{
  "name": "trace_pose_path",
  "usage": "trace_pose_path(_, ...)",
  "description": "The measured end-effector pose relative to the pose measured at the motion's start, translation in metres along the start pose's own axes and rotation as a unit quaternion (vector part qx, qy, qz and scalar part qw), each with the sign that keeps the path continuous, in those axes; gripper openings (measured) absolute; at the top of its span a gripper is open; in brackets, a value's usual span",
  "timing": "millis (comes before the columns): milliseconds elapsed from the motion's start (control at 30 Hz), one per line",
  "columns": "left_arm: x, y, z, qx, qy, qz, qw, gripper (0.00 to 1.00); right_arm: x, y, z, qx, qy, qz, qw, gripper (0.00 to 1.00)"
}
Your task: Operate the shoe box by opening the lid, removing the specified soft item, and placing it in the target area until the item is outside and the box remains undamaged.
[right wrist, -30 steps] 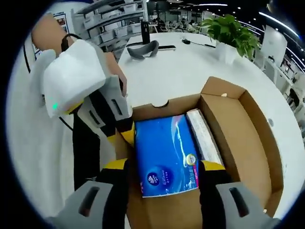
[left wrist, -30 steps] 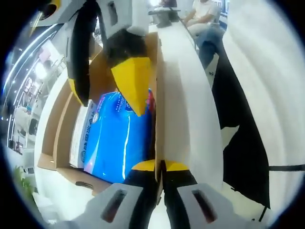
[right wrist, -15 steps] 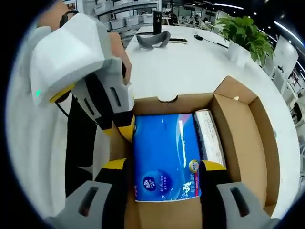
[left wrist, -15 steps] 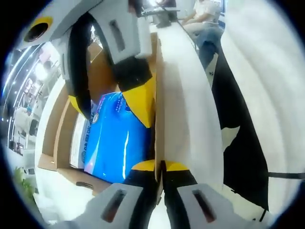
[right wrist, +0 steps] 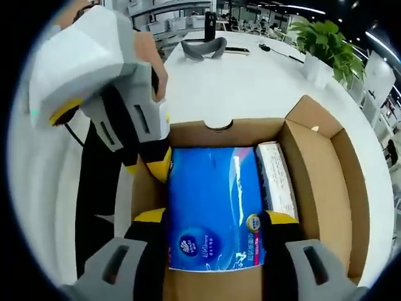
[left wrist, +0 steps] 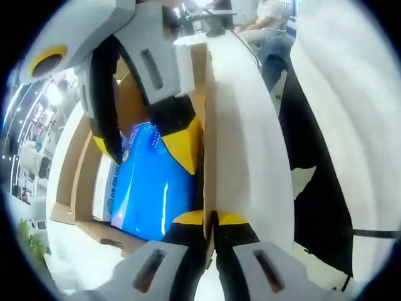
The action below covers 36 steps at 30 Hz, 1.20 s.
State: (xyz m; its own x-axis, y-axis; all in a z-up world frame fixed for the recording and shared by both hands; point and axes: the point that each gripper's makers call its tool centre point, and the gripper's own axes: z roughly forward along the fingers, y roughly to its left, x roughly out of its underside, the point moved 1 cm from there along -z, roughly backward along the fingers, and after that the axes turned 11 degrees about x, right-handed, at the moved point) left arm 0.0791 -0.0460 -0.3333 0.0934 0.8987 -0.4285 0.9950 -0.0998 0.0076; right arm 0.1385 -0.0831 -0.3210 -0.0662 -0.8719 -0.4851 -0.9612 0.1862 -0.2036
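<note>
An open brown cardboard shoe box (right wrist: 316, 188) sits on a white table. Inside lies a blue tissue pack (right wrist: 213, 207) with a narrow white packet (right wrist: 276, 179) beside it. My right gripper (right wrist: 214, 218) is open, its yellow-tipped fingers straddling the pack's two long sides, close to or touching them. My left gripper (right wrist: 150, 166) is shut on the box's left wall. In the left gripper view, my left gripper (left wrist: 211, 216) pinches the cardboard wall (left wrist: 208, 144), and the right gripper (left wrist: 144, 150) reaches down over the blue pack (left wrist: 150, 194).
A black mat (right wrist: 94, 182) lies on the table left of the box, also the black mat (left wrist: 313, 188). A green plant (right wrist: 326, 44) and a grey curved object (right wrist: 203, 49) stand farther back. A seated person (left wrist: 266, 19) is at the table's far end.
My right gripper has come lower into the box, so its fingers now sit along the blue pack's sides. The left gripper keeps its hold on the wall.
</note>
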Motion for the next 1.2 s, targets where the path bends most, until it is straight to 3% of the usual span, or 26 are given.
trace_pose_path(300, 0.001, 0.000, 0.000, 0.001, -0.001, 0.000, 1.0000, 0.03, 0.000, 0.001, 0.005, -0.005, 0.015, -0.001, 0.9999, 0.61)
trace_pose_path(700, 0.000, 0.000, 0.000, 0.001, -0.001, 0.000, 1.0000, 0.03, 0.003, 0.000, 0.002, -0.013, -0.007, 0.007, 0.9999, 0.59)
trace_pose_path(1200, 0.001, 0.000, 0.000, 0.002, 0.000, -0.002, 1.0000, 0.03, 0.025, -0.002, -0.010, -0.022, -0.018, 0.006, 0.9996, 0.59)
